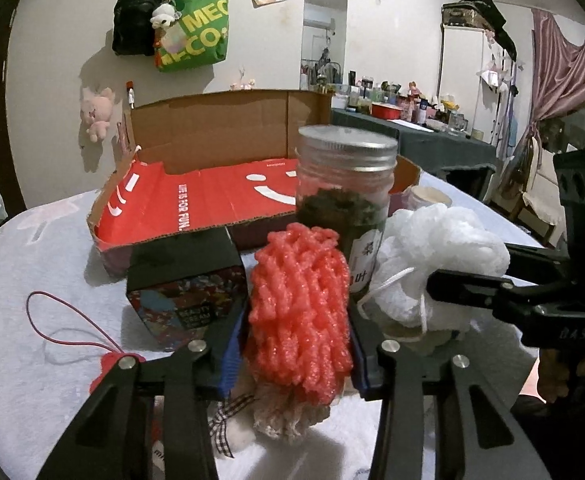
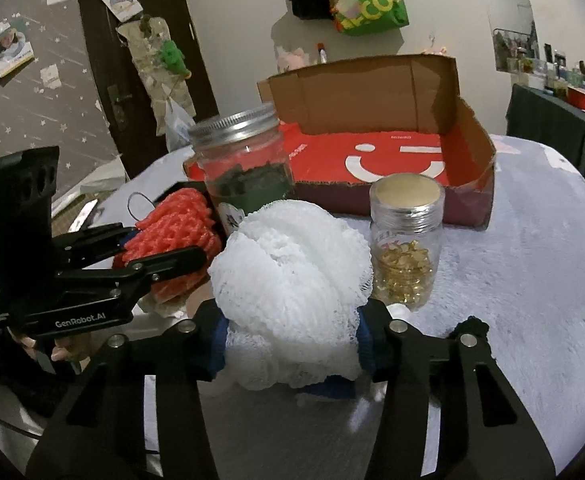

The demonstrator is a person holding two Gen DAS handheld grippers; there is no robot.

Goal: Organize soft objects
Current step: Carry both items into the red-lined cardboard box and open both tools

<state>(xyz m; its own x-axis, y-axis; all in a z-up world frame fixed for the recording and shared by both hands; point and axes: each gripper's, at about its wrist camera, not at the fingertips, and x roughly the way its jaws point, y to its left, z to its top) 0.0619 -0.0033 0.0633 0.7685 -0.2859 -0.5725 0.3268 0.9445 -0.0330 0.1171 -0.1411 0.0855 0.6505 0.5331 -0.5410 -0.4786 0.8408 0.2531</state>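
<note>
Just in front of the cardboard box (image 1: 228, 128), the left gripper (image 1: 298, 344) clamps the red foam net (image 1: 298, 304); the right gripper (image 2: 292, 340) clamps the white mesh puff (image 2: 288, 280) (both squashy); lifting carelessly could topple the tea jar (image 1: 344, 192) behind them.

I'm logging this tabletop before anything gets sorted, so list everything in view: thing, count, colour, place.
foam net: one, red, between the left gripper's fingers
mesh puff: one, white, between the right gripper's fingers
tea jar: one, clear with silver lid, behind the foam net
capsule jar: one, clear with yellow capsules, right of the puff
cardboard box: one, brown with red floor, open, at the table's far side
small box: one, dark, left of the foam net
left gripper: one, black, clamped
right gripper: one, black, clamped
</note>
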